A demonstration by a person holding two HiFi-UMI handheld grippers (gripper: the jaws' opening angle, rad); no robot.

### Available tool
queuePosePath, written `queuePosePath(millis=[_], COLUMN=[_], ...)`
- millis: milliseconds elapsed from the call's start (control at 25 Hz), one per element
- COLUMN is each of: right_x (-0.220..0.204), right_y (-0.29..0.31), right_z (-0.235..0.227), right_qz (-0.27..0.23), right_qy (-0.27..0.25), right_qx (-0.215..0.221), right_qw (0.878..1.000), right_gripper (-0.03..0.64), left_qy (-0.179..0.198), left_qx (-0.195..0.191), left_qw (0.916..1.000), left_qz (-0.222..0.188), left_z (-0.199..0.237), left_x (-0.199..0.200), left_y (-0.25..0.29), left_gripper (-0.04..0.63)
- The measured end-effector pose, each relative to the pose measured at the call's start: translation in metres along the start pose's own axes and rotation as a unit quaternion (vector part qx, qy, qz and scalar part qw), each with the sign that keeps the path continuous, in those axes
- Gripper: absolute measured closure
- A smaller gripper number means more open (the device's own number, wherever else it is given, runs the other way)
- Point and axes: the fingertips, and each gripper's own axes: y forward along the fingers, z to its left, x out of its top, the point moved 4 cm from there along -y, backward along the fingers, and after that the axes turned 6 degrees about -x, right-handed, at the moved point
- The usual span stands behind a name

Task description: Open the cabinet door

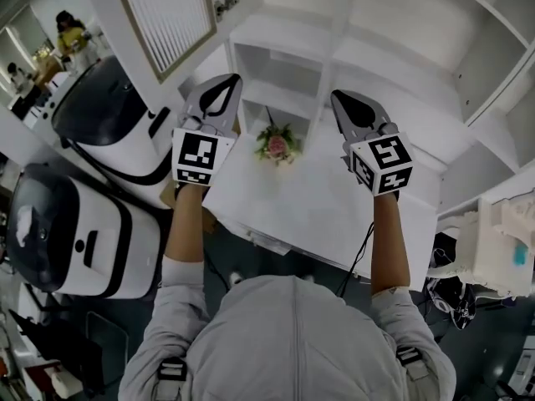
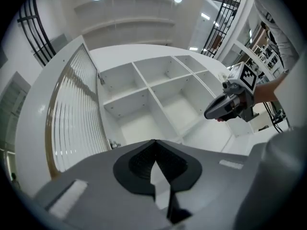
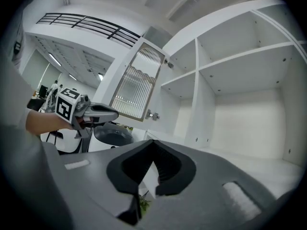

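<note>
The cabinet door, a white frame round ribbed glass, stands swung out to the left of the white open shelves. In the gripper views the door hangs wide open, its hinge showing. My left gripper is shut on nothing and hangs below the door, apart from it. To its right, over the white counter, my right gripper is shut and empty too. Each gripper shows in the other's view, the right gripper and the left gripper.
A small pink flower plant sits on the counter between the grippers. Two white machines with dark visors stand at the left. A white box with clutter lies at the right. People are far off at the upper left.
</note>
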Motion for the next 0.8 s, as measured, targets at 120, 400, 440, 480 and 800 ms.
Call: queuePosePath(millis=[120,400,440,480,800], right_x=[-0.01,-0.021,-0.022,-0.023,-0.031], right_y=[-0.001,-0.005,-0.005,-0.005,-0.006], right_z=[-0.003,-0.003,-0.002,-0.001,0.0], right_qz=[0.007,0.016,0.018,0.02,0.038], right_qy=[0.01,0.018,0.016,0.014,0.006], right_qx=[-0.01,-0.031,-0.031,-0.032,-0.039], right_qw=[1.0,0.999,0.999,0.999,0.998], right_gripper=[0.616,0.617,0.617,0.617,0.617], left_qy=[-0.025,-0.055,-0.058,-0.059,-0.061], left_qx=[-0.015,-0.046,-0.048,-0.049,-0.055], left_qw=[0.9994,0.9961,0.9959,0.9958,0.996], left_qz=[0.021,0.05,0.051,0.05,0.035], left_z=[-0.011,-0.027,-0.028,-0.028,-0.024], left_x=[-0.025,-0.057,-0.059,-0.06,-0.053], left_y=[-0.003,-0.009,-0.01,-0.01,-0.008], left_gripper=[0.58,0.578,0.578,0.578,0.578])
